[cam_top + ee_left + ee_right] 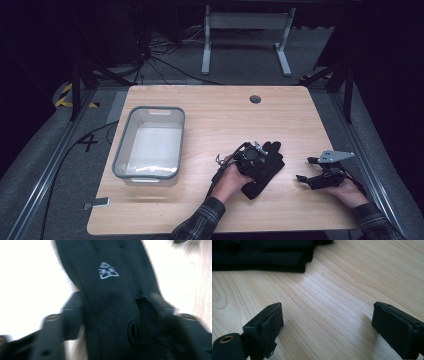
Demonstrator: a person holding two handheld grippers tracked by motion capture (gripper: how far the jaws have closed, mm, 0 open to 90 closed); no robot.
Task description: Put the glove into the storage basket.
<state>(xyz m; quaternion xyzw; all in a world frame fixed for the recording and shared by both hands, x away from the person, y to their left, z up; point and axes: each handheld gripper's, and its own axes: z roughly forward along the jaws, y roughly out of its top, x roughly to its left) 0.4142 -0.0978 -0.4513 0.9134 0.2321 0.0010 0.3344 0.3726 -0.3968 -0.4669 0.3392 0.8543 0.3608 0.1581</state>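
A black glove (pixel 274 161) with a small grey emblem lies on the wooden table (pixel 210 125), right of centre near the front. My left gripper (pixel 255 161) sits on top of it, pointing down. In the left gripper view, which is blurred, the glove (pixel 110 290) fills the gap between the two jaws, and my left gripper (pixel 113 307) is shut on the fabric. My right gripper (pixel 306 169) rests low at the right of the table, apart from the glove. Here its jaws stand wide: my right gripper (pixel 327 322) is open over bare wood, with the glove (pixel 262 255) lying beyond it.
A grey plastic bin (pixel 150 109) stands on the left half of the table and looks empty. A round cable hole (pixel 255 99) sits near the far edge. Behind the table are a white frame (pixel 245 35) and loose cables on the floor.
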